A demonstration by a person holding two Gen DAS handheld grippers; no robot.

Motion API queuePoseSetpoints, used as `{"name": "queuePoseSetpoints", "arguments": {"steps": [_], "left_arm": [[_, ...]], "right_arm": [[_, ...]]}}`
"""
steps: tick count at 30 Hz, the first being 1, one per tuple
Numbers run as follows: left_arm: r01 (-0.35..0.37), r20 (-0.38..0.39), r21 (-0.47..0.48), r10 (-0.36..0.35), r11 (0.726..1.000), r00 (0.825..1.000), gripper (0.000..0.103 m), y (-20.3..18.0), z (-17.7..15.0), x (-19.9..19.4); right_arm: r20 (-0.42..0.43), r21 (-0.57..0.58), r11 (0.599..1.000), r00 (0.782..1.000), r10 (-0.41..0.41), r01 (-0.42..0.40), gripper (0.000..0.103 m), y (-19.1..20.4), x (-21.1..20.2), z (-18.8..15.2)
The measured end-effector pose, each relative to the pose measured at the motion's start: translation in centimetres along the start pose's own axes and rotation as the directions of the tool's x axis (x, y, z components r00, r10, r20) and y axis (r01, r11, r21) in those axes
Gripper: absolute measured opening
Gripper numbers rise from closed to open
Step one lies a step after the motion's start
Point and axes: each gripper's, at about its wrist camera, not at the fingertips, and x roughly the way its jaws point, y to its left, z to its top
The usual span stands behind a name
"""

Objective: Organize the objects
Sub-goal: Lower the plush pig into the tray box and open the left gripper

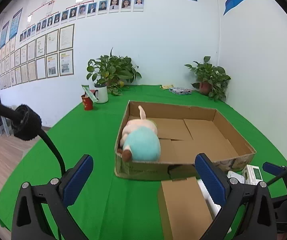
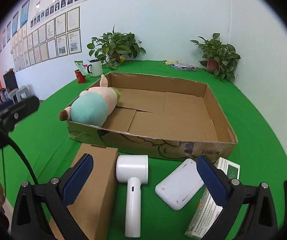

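On the green cloth worktop (image 2: pixel 263 120), both my left gripper (image 1: pixel 143 182) and right gripper (image 2: pixel 145 180) gape empty; I could knock the white handheld device (image 2: pixel 132 184) aside while reaching.

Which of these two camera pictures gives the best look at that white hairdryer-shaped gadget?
The right wrist view: the white handheld gadget lies fully visible on the green cloth, round head toward the cardboard tray. The left wrist view shows only a white sliver of it, hidden behind the small brown box and a claw finger.

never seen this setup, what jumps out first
A shallow cardboard tray sits mid-table on the bright green cloth, with a plush pig lying in its near left corner. In front of the tray wait a white handheld device, a white pad and a brown box.
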Motion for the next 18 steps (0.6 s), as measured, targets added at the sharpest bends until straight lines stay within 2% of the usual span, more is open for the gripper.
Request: {"name": "queuePoseSetpoints", "arguments": {"steps": [7, 12, 16, 18], "left_arm": [[0.024, -0.091, -0.053, -0.028, 0.998, 0.995, 0.102, 1.5, -3.6, -0.3], [0.044, -0.090, -0.080, -0.051, 0.996, 0.995, 0.101, 3.3, -3.0, -0.9], [0.030, -0.049, -0.032, -0.031, 0.999, 0.998, 0.101, 4.3, -0.9, -2.8], [-0.005, -0.062, 0.004, 0.005, 1.000, 0.998, 0.101, 5.1, -0.2, -3.4]], "right_arm": [[-0.022, -0.012, 1.000, 1.000, -0.001, 0.001, 0.103, 0.8, 0.1, -1.7], [0.001, -0.022, 1.000, 1.000, -0.002, 0.002, 0.103, 1.1, -0.9, -1.7], [0.021, -0.004, 0.998, 0.998, 0.062, -0.062, 0.103, 1.7, -2.9, -0.9], [0.010, -0.009, 0.986, 0.986, 0.166, -0.166, 0.103, 3.3, -3.6, -0.4]]}}
